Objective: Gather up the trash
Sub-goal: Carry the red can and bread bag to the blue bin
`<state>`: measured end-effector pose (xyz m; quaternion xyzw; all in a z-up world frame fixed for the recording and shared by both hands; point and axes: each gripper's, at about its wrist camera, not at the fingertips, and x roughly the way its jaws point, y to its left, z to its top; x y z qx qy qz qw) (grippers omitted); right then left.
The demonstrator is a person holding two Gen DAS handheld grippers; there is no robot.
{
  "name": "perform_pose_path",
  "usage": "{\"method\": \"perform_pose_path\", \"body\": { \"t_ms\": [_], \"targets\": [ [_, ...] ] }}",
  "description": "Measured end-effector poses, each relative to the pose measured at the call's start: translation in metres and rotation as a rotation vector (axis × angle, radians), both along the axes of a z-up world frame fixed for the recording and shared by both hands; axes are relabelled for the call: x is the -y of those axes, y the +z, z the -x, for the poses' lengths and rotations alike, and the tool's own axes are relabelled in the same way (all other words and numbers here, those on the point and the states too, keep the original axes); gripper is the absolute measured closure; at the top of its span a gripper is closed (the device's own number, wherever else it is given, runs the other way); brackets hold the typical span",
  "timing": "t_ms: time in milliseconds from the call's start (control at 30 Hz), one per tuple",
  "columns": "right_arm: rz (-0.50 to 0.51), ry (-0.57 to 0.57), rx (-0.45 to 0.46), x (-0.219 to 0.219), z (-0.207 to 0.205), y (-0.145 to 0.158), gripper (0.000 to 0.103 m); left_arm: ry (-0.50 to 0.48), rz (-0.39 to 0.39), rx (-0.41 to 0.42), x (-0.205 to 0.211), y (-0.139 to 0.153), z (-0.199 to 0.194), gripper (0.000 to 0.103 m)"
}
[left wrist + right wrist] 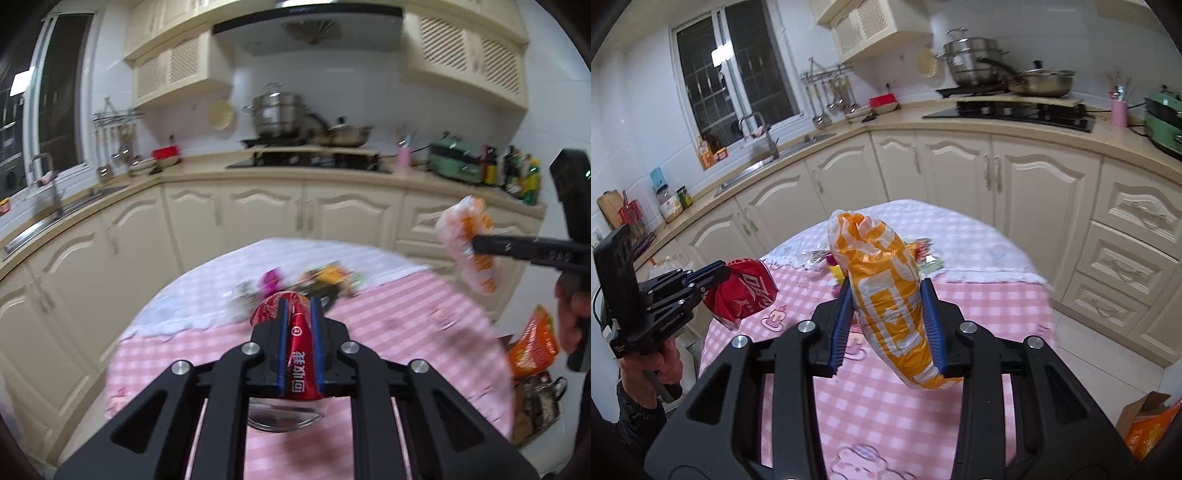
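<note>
Closest to the left wrist lens, the left gripper (300, 314) has its blue pads clamped tight on a crushed red can (300, 354), squashed flat between them, held above the table (388, 317) with the pink checked cloth. Same can shows in the right wrist view, off the table's left edge (742, 295), with the left gripper (713, 275) around it and a hand (655, 363) on the handle.

Right gripper (886, 310) is closed on a bunched orange-and-white plastic bag (886, 295); pads press in on both sides and the bag bulges out above and below them. Bag hangs over the table's near half, not touching the cloth. From the left wrist view the bag (467, 243) sits off the table's right edge, pinched at the right gripper's tip (476, 244).

Progress: two pieces are picked up, one per gripper, both lifted clear of the table. Neither is dropped anywhere yet. Not done: a small heap of wrappers (314, 280), magenta and yellow-orange among them, lies on the table's far side near the white cloth part; blurred, a count is not possible. Beyond the table's right edge, low down, sits an orange packet (532, 347) over a dark container (539, 402), possibly the trash spot, though that cannot be told for sure. Judged roughly early-to-mid: both loads need depositing, then the heap needs further trips.
</note>
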<state>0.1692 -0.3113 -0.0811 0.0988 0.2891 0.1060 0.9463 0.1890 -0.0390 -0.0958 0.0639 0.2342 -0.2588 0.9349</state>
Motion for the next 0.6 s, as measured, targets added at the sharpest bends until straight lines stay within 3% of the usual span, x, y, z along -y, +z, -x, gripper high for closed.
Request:
{"method": "perform_pose_path", "body": {
  "t_ms": [300, 433, 600],
  "targets": [
    [-0.09, -0.131, 0.026, 0.096, 0.064, -0.002, 0.067, -0.187, 0.119, -0.002, 0.112, 0.025, 0.035, 0.092],
    [-0.116, -0.256, -0.003, 0.158, 0.104, -0.024, 0.067, -0.298, 0.145, -0.04, 0.173, 0.022, 0.055, 0.092],
    [-0.187, -0.447, -0.072, 0.24, 0.157, -0.07, 0.067, -0.436, 0.142, -0.12, 0.269, -0.003, 0.081, 0.092]
  ]
}}
